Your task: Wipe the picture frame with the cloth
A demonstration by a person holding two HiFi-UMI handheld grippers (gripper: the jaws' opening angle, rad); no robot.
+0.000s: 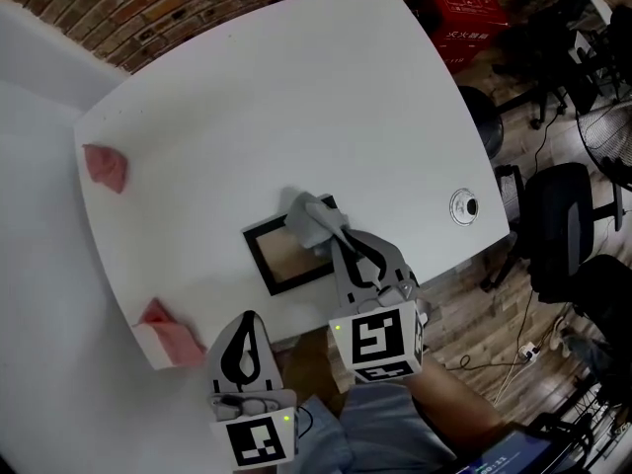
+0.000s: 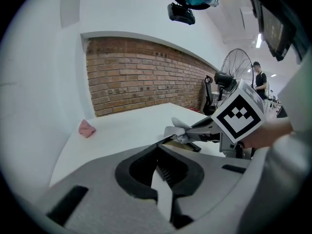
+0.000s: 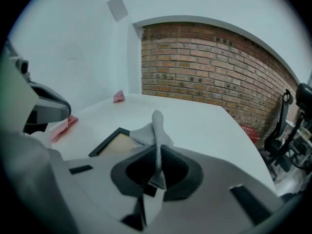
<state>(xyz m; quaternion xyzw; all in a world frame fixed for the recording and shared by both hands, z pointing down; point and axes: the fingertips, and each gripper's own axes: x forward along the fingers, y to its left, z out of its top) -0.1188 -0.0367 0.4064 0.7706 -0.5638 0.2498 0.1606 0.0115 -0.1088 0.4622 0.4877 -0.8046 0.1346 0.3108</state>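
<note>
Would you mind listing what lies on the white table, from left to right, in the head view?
In order: far pink cloth → near pink cloth → picture frame → round table fitting.

The bench [image 1: 296,97] lies bare beyond the picture frame [image 1: 286,260], save a pink cloth [image 1: 106,166] and a second pink cloth [image 1: 168,334] along its left edge and a round fitting [image 1: 464,206] near the right.

The right gripper [image 3: 157,154], jaws clamped on the grey cloth [image 3: 152,130], holds it over the black picture frame's [image 3: 104,142] edge on the white bench [image 3: 209,126].
</note>
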